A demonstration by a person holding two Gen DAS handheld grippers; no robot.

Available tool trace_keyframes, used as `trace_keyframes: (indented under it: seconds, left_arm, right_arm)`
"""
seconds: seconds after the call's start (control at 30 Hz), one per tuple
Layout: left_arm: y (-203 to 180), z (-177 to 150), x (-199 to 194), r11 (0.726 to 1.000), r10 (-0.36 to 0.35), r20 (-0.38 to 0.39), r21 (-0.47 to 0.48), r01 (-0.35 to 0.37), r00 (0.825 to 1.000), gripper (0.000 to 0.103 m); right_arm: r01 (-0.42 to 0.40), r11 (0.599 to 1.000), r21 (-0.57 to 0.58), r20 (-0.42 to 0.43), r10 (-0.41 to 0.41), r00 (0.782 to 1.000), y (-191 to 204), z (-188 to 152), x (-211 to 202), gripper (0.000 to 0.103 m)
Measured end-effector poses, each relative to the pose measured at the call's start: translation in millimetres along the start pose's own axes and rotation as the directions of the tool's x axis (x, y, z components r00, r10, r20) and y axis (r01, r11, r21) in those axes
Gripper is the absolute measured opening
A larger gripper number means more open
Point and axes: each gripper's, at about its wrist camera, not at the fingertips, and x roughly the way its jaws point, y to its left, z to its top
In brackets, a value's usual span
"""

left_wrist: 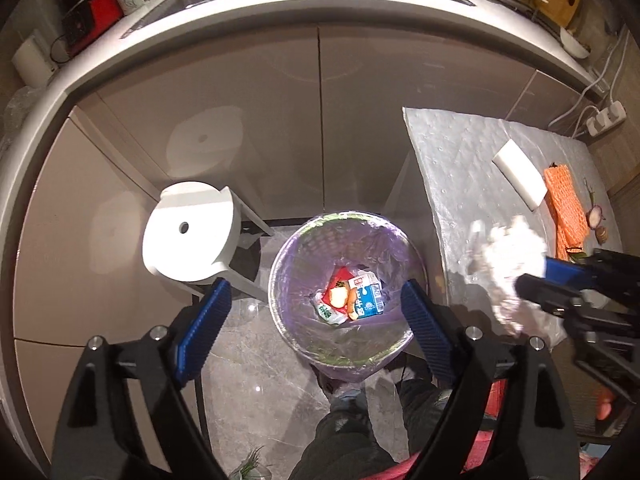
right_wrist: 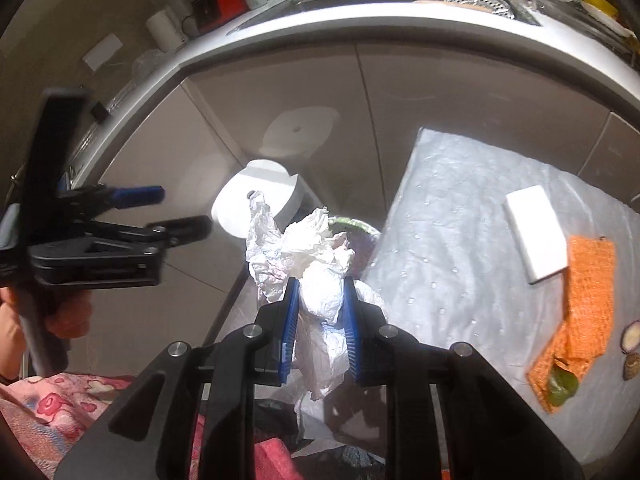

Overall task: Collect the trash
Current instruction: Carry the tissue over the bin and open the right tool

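Observation:
A round bin (left_wrist: 288, 320) lined with a purple bag stands on the floor and holds a milk carton (left_wrist: 368, 294) and food wrappers. My left gripper (left_wrist: 316, 312) is open and empty above the bin; it also shows in the right wrist view (right_wrist: 168, 210). My right gripper (right_wrist: 320, 308) is shut on a crumpled white plastic bag (right_wrist: 316, 264), held over the table's left edge, right of the bin. The bag (left_wrist: 508, 256) and right gripper (left_wrist: 540, 280) show in the left wrist view. The bin's rim (right_wrist: 352, 226) peeks out behind the bag.
A table under silver plastic sheet (left_wrist: 460, 168) holds a white foam block (left_wrist: 520, 180), orange foam netting (left_wrist: 566, 212), a green leaf (right_wrist: 562, 388) and onion scraps (right_wrist: 634, 340). A white round stool (left_wrist: 188, 232) stands left of the bin. Kitchen cabinets and a counter with a sink lie behind.

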Motion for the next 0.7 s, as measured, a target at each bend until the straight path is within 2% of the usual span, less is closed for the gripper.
trace_keyframes:
  seconds: [0.23,0.4,0.47,0.53,0.57,0.7]
  left_arm:
    - [32,-16,-27,0.998,0.029,0.01,-0.058,-0.028,1.0,0.086]
    - [40,-23,-32,0.996,0.052,0.018,-0.073,-0.051,0.998,0.086]
    - [42,-25,-34,0.996,0.057,0.018,-0.076,-0.055,0.998,0.086]
    - [43,-26,-35,0.995,0.055,0.018,-0.082,-0.053,0.998,0.086]
    - [43,-25,-36,0.995,0.054,0.019,-0.083,-0.052,0.998,0.086]
    - [37,-21,-37,0.996,0.044,0.025,-0.073,-0.042,0.999,0.086]
  right_arm:
    - [-0.021,0.996,-0.092,-0.127,0.009,0.992,37,18,93,0.022]
    - [0.017,0.993,-0.12,-0.209,-0.042,0.977,46,18,139,0.026]
    - [0.025,0.991,-0.129,-0.224,-0.054,0.973,49,16,146,0.046]
    - [0.042,0.99,-0.135,-0.212,-0.07,0.975,50,15,144,0.055]
    - [0.042,0.991,-0.129,-0.205,-0.068,0.976,47,15,140,0.058]
    - [0.036,0.997,-0.073,-0.15,-0.047,0.988,31,19,109,0.059]
